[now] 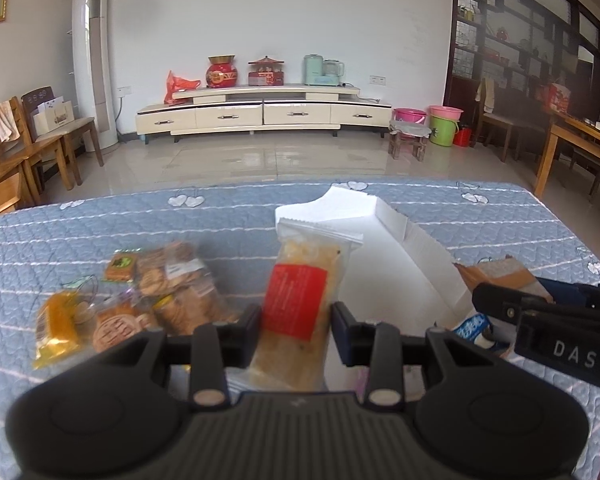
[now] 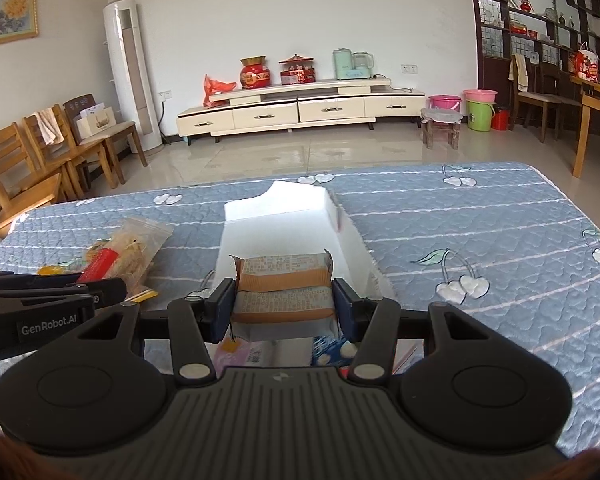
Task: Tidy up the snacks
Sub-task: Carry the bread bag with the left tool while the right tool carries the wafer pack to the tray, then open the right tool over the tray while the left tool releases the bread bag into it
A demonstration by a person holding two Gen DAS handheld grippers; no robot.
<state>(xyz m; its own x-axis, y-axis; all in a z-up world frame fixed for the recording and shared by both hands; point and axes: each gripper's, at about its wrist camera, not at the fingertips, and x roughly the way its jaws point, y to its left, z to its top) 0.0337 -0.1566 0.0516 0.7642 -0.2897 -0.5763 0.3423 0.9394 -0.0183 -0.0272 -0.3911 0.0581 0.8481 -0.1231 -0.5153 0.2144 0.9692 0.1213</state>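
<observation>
- Holding two snacks above the blue quilt [image 2: 480, 216], one per gripper.
- We see the left gripper [image 1: 296, 318] pinching a clear packet with a red label [image 1: 300, 304], upright between its pads.
- We see the right gripper [image 2: 285, 304] clamping an orange-banded packet [image 2: 283, 286] over the white box [image 2: 284, 216].
- We note loose snacks [image 1: 168, 288] piled on the quilt, left of the box.
</observation>
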